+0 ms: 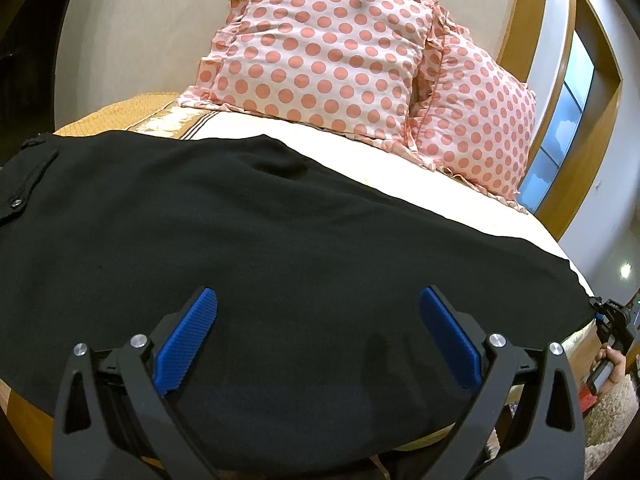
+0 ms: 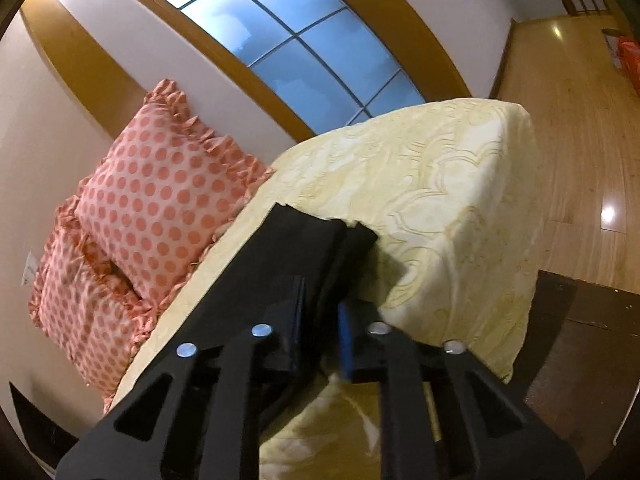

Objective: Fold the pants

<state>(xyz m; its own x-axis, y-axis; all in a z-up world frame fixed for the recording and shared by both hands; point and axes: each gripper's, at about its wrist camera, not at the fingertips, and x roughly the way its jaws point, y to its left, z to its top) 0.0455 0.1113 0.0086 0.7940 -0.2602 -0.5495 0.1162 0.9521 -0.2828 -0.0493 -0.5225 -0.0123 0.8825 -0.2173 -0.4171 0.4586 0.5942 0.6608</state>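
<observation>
No words, labels, brand marks or numbers can be read in either view. The black pants (image 1: 280, 240) show only a plain metal snap, with no lettering that can be made out. The dotted pillows (image 1: 320, 52) and the yellow bedspread (image 2: 440, 184) carry patterns only, no writing.

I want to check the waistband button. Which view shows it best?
The left wrist view: the button sits on the pants at the far left, unobstructed. The right wrist view shows only the leg ends, clamped in the right gripper; no button is visible there.
</observation>
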